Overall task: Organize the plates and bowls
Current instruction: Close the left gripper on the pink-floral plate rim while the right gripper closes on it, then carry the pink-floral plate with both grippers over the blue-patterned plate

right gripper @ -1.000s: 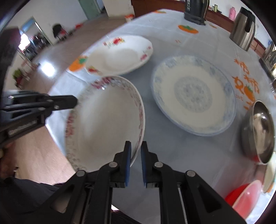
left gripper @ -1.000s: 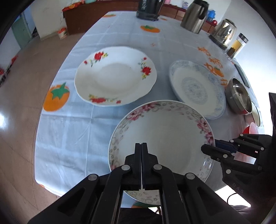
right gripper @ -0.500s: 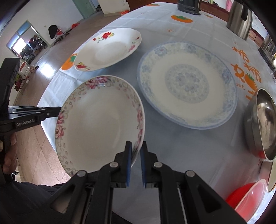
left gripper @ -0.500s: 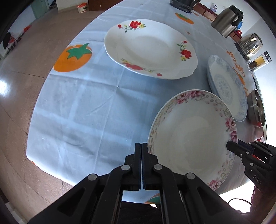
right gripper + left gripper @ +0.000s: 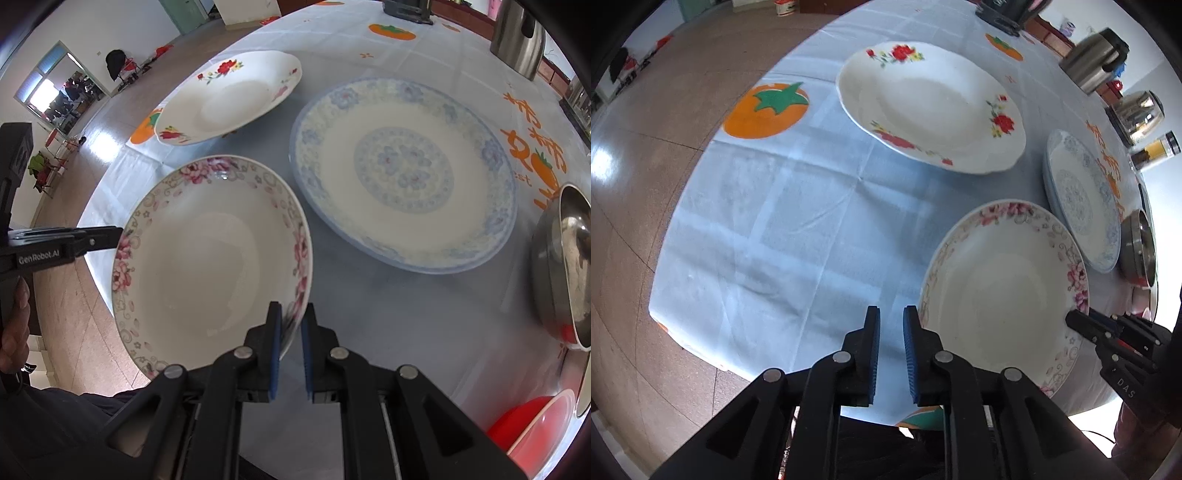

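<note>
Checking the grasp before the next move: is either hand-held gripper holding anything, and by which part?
The right hand-held gripper grips the pink-flowered plate by its near rim. The left hand-held gripper is open and holds nothing.

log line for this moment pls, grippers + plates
right gripper: jaws shut on pink-rimmed plate rim | left gripper: jaws open, beside plate | red-flower plate, blue plate: on table

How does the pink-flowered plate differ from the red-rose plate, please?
The pink-flowered plate is pinched at its rim by the right tool; the red-rose plate lies untouched on the tablecloth. The first has a continuous floral band, the second scattered sprays. Both are white and empty.
</note>
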A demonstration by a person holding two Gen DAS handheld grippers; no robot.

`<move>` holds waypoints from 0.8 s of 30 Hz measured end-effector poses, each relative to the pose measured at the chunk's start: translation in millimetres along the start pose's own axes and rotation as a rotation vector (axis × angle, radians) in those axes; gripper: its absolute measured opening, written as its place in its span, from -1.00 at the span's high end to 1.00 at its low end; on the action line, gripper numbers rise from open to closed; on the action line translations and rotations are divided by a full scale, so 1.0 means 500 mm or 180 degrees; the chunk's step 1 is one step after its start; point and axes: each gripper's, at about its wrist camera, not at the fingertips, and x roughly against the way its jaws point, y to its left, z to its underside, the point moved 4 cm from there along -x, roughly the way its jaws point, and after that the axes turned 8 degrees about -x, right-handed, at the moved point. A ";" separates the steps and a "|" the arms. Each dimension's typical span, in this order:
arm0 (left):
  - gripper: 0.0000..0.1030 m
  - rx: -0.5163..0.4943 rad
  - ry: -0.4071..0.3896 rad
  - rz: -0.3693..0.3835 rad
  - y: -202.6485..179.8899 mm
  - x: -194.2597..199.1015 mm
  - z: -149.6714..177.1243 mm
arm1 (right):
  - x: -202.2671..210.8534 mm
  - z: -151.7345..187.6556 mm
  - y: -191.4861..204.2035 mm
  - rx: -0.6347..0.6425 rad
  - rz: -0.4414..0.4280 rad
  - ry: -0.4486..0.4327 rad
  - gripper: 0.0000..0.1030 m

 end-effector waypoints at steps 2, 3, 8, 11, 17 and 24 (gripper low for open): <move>0.54 0.0055 -0.0100 0.0013 0.003 0.015 -0.006 | 0.000 0.000 0.000 0.0015 -0.0004 0.0007 0.80; 0.21 0.0060 -0.0135 0.0035 0.004 0.021 -0.007 | -0.002 -0.001 0.000 0.0019 -0.0007 0.0011 0.80; -0.35 -0.0080 -0.0162 0.0105 -0.027 0.018 -0.004 | -0.007 -0.005 -0.003 0.0043 -0.0020 0.0031 0.80; -0.35 -0.0132 0.0015 0.0012 -0.034 -0.010 0.003 | -0.009 -0.005 -0.002 0.0063 -0.0027 0.0035 0.80; 0.59 -0.0259 0.0248 0.0094 -0.066 -0.052 0.010 | -0.012 -0.005 -0.003 0.0090 -0.0062 0.0036 0.79; 0.71 -0.0347 0.0226 -0.0035 -0.098 -0.038 -0.005 | 0.009 -0.009 0.000 0.0154 -0.0085 -0.0015 0.79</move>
